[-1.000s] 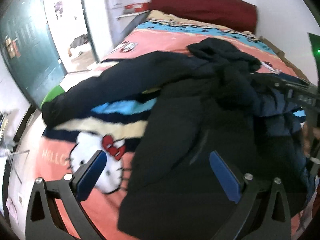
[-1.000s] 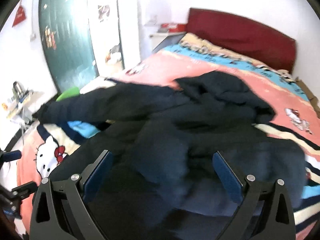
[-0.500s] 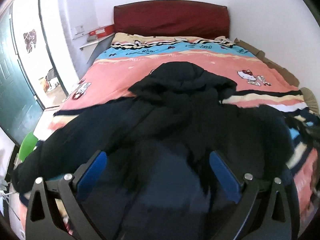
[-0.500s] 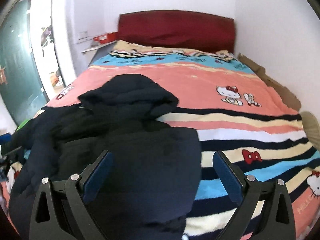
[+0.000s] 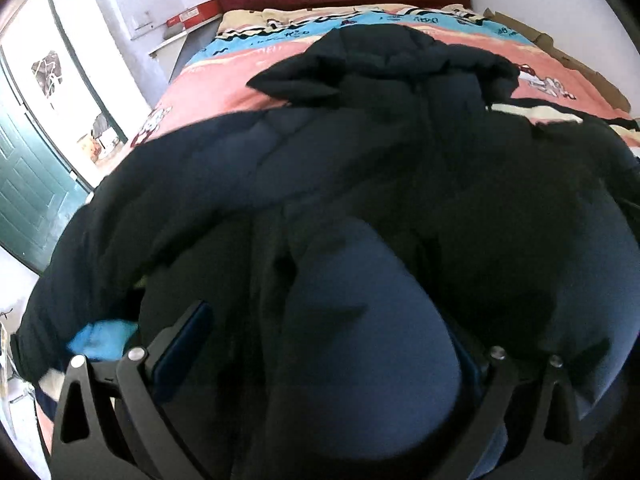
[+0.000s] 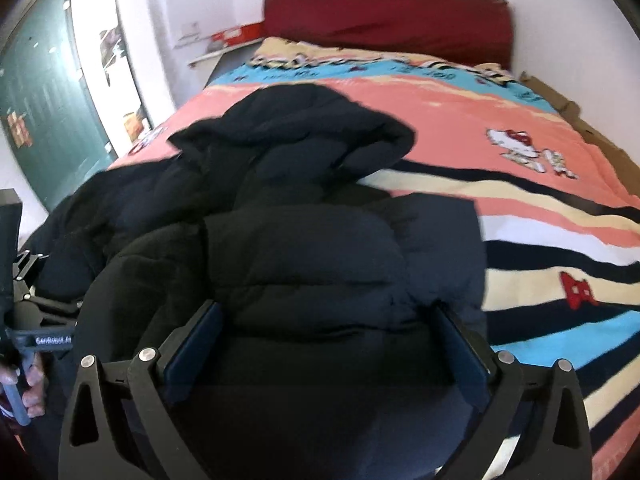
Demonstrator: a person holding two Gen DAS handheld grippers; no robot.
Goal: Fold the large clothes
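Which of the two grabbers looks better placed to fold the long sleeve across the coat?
Probably the left gripper: the sleeve trails off on its side of the jacket, while the right gripper sits over the opposite edge.

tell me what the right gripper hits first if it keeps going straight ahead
Most likely the puffy dark navy hooded jacket: its padded bulk fills the gap between the open right gripper fingers, seemingly right at them. Beyond lies the jacket's hood, then the striped pink blanket. Depth is unclear.

Bright daylight from the left doorway (image 5: 48, 92); blurred, fisheye-warped edges.
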